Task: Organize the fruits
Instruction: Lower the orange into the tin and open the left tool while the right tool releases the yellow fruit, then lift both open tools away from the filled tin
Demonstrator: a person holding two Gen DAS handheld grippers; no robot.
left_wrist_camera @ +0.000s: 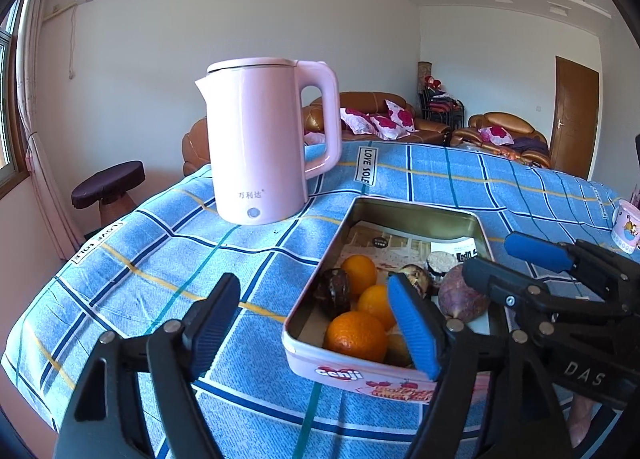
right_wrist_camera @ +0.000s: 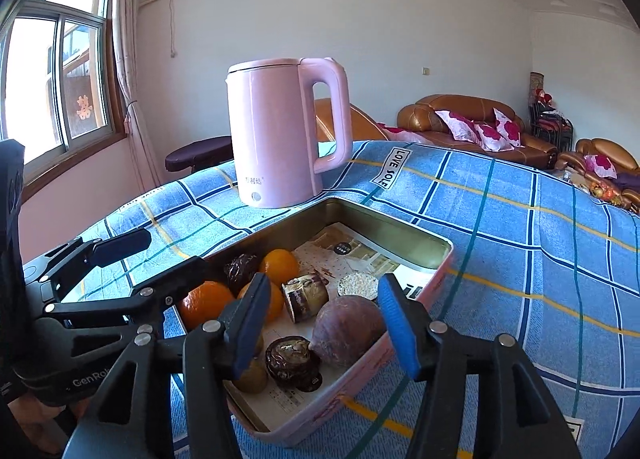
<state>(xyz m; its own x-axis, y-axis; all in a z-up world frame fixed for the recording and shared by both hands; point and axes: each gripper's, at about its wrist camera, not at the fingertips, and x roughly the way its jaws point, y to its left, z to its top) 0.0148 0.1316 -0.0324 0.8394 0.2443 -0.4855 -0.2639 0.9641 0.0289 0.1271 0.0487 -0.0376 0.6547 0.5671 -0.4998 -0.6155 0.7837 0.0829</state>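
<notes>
A pink tin (left_wrist_camera: 360, 373) (right_wrist_camera: 436, 255) lined with printed paper stands on the blue checked cloth. It holds three oranges (left_wrist_camera: 355, 336) (right_wrist_camera: 205, 302), a purple round fruit (left_wrist_camera: 462, 295) (right_wrist_camera: 347, 329), dark brown wrapped pieces (right_wrist_camera: 292, 357) and a greenish fruit (right_wrist_camera: 250, 379). My left gripper (left_wrist_camera: 316, 325) is open and empty over the tin's near left corner; it also shows in the right wrist view (right_wrist_camera: 160, 255). My right gripper (right_wrist_camera: 320, 321) is open and empty, straddling the purple fruit from above; in the left wrist view (left_wrist_camera: 504, 259) it hangs over the tin's right side.
A pink electric kettle (left_wrist_camera: 264, 139) (right_wrist_camera: 284, 131) stands on the cloth just behind the tin. A small patterned cup (left_wrist_camera: 626, 227) sits at the table's right edge. A dark stool (left_wrist_camera: 108, 185) and brown sofas (right_wrist_camera: 472, 119) lie beyond the table.
</notes>
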